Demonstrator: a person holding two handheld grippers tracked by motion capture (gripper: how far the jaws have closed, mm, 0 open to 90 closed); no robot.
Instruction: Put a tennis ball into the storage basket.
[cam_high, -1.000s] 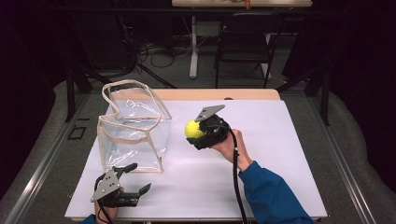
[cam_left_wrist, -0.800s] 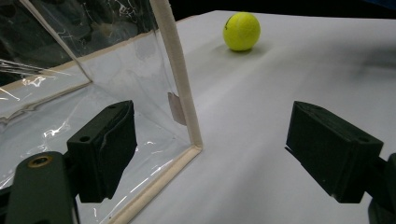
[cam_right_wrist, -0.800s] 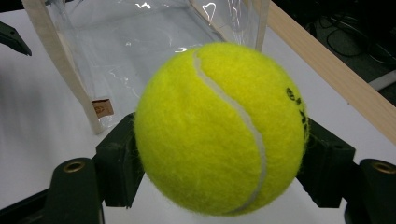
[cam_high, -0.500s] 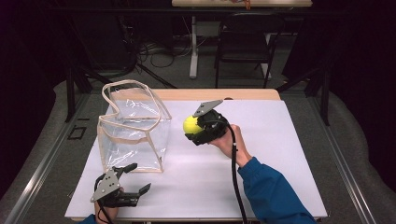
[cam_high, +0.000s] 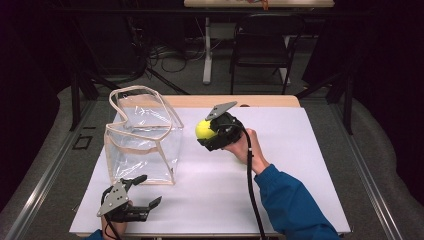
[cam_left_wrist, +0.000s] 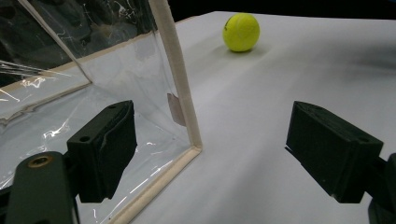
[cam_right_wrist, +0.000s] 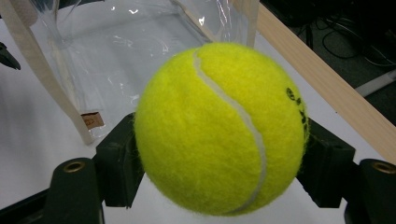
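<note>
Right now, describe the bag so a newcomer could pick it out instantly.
Start at the white table top and look to its left half, just beyond the left gripper. There stands the clear plastic bag, boxy, open at the top, with looped handles. Its see-through walls and beige edging set it apart from the yellow tennis ball in the right gripper.

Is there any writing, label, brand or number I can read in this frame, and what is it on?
Nothing can be read.
Tennis ball in the right gripper: dark print at its right edge, cut off and too blurred.
Clear bag: a small tan tag on its seam, marks too small to read.
</note>
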